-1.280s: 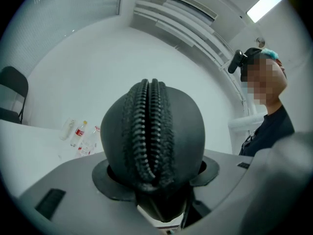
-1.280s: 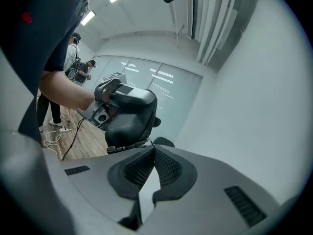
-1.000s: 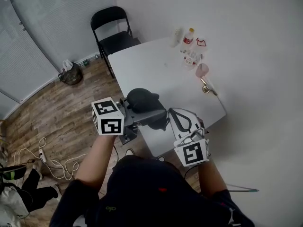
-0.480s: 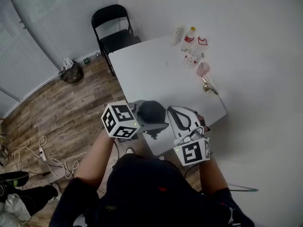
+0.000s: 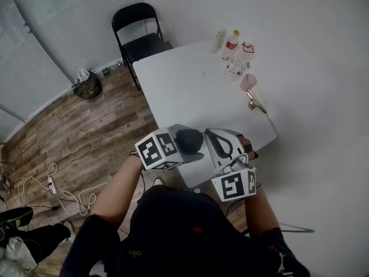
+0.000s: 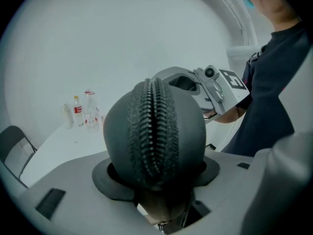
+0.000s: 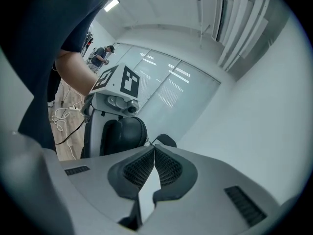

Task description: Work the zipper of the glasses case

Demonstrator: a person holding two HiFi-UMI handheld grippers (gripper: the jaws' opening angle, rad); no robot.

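White table (image 5: 184, 85) | black domed glasses case (image 6: 183, 126) clamped in left hand-held gripper (image 6: 155, 176) | right hand-held gripper (image 7: 153, 147) pinches zipper pull (image 7: 146, 142)

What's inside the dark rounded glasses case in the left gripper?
Nothing shows: the dark rounded glasses case, clamped in the left gripper, has its zipper teeth meshed shut, covering any contents.

Wore a dark short-sleeved shirt (image 5: 173, 235) with a small red mark. Had a pale grey left gripper (image 5: 190, 139) and right gripper (image 5: 222, 136) with dark ribbed pads, each topped by a white cube (image 5: 158, 150) printed with black squares.
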